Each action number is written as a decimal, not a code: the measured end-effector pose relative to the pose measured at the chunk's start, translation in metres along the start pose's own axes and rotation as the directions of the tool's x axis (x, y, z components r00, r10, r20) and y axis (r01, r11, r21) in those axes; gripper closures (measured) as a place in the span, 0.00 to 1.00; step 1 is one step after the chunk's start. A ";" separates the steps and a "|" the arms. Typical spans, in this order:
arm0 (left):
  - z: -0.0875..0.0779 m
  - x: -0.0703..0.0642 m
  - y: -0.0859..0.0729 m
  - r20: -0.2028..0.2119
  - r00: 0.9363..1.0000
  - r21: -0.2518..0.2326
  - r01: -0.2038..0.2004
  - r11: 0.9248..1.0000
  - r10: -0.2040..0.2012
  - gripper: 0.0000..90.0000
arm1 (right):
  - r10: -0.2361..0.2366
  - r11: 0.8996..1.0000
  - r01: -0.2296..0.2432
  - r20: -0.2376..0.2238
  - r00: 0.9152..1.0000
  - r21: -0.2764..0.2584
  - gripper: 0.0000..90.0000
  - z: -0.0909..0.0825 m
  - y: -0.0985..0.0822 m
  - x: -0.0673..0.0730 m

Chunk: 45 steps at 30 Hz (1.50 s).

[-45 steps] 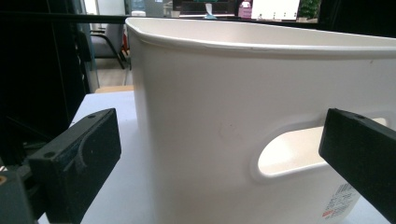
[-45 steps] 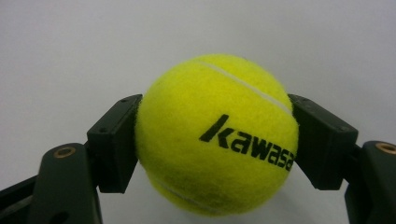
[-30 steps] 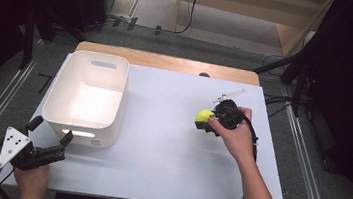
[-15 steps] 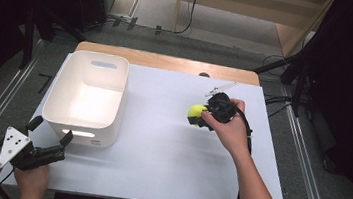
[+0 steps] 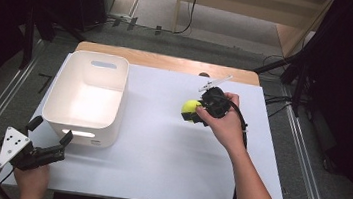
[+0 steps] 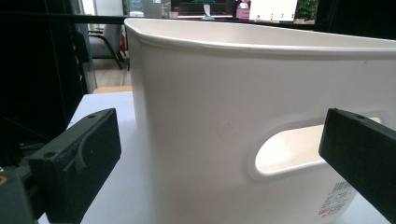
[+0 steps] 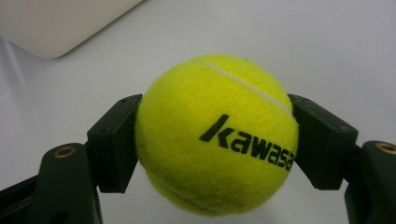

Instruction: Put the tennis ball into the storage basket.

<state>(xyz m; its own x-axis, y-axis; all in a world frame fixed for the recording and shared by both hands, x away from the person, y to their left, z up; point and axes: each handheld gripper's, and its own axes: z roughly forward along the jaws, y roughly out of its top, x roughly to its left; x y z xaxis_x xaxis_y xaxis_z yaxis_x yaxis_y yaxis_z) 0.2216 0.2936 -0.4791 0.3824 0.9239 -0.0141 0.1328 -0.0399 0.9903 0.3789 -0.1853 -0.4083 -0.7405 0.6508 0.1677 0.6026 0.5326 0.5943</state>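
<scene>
We saw a table [image 5: 157,163] with a smooth, matte white top and a strip of pale wood along its far edge. On its left half stood a white plastic bin [image 5: 85,96], a rounded rectangle with glossy, slightly tapering walls, a rolled rim and an oval handle slot in its near wall. At the near left corner, just beside that wall, the left gripper [image 5: 50,133] hung with its flat black fingers [image 6: 81,161] spread wide apart, nothing between them. On the right half, the right gripper [image 5: 194,112] pinched a tennis ball [image 7: 217,135], a fuzzy yellow-green sphere with a white seam and black lettering, its blocky black fingers [image 7: 114,142] pressed into the felt on both sides above the table.
</scene>
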 end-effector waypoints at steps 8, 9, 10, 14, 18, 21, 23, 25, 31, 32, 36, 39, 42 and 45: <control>0.000 0.000 0.000 0.000 1.000 0.000 0.001 1.000 -0.001 0.00 | -0.029 1.000 0.029 -0.013 0.999 0.000 0.26 0.003 0.013 0.007; 0.000 0.000 0.000 0.000 1.000 0.000 0.001 1.000 -0.001 0.00 | -0.038 0.999 0.038 -0.020 0.999 -0.002 0.26 0.003 0.015 0.008; 0.000 0.000 0.000 0.000 1.000 0.000 0.000 1.000 0.000 0.00 | -0.039 0.999 0.038 -0.020 0.999 -0.007 0.26 0.004 0.017 0.009; -0.001 0.000 0.000 0.004 1.000 -0.001 0.000 1.000 0.000 0.00 | -0.054 0.999 0.054 -0.030 0.998 -0.001 0.26 0.006 0.024 0.013; -0.001 0.000 0.000 0.004 1.000 -0.002 0.001 1.000 -0.001 0.00 | -0.066 0.998 0.066 -0.034 0.997 0.002 0.26 0.009 0.030 0.018; -0.001 0.000 0.000 0.005 1.000 -0.001 0.000 1.000 0.000 0.00 | -0.083 0.997 0.083 -0.041 0.996 0.003 0.26 0.010 0.034 0.020; -0.001 0.000 0.000 0.006 1.000 -0.001 0.000 1.000 0.000 0.00 | -0.087 0.996 0.087 -0.044 0.995 0.000 0.26 0.010 0.036 0.022; -0.001 0.000 0.000 0.005 1.000 -0.002 0.002 1.000 -0.002 0.00 | -0.093 0.996 0.093 -0.046 0.995 -0.001 0.26 0.011 0.039 0.023; -0.001 0.000 0.000 0.007 1.000 -0.001 0.000 1.000 0.000 0.00 | -0.106 0.994 0.106 -0.064 0.992 -0.005 0.26 0.014 0.042 0.027; -0.001 0.000 0.000 0.006 1.000 -0.001 0.002 1.000 -0.002 0.00 | -0.106 0.994 0.106 -0.066 0.992 -0.004 0.26 0.014 0.043 0.028; -0.001 0.000 0.000 0.006 1.000 -0.002 0.002 1.000 -0.002 0.00 | -0.112 0.994 0.112 -0.072 0.991 -0.004 0.26 0.015 0.046 0.031; -0.001 0.000 0.000 0.007 1.000 -0.001 0.001 1.000 -0.001 0.00 | -0.123 0.992 0.123 -0.074 0.990 -0.007 0.26 0.014 0.049 0.034; -0.001 0.000 0.000 0.006 1.000 -0.002 0.003 1.000 -0.003 0.00 | -0.132 0.991 0.131 -0.079 0.988 -0.009 0.26 0.013 0.052 0.036; -0.001 0.000 0.000 0.007 1.000 -0.003 0.002 1.000 -0.002 0.00 | -0.140 0.990 0.140 -0.081 0.987 -0.012 0.26 0.013 0.055 0.038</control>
<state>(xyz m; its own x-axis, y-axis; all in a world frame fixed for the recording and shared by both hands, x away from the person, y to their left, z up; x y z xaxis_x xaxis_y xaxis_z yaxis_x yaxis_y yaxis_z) 0.2207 0.2943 -0.4791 0.3886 0.9212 -0.0175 0.1309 -0.0364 0.9907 0.3878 -0.1236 -0.3794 -0.8394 0.5237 0.1454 0.4893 0.6117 0.6215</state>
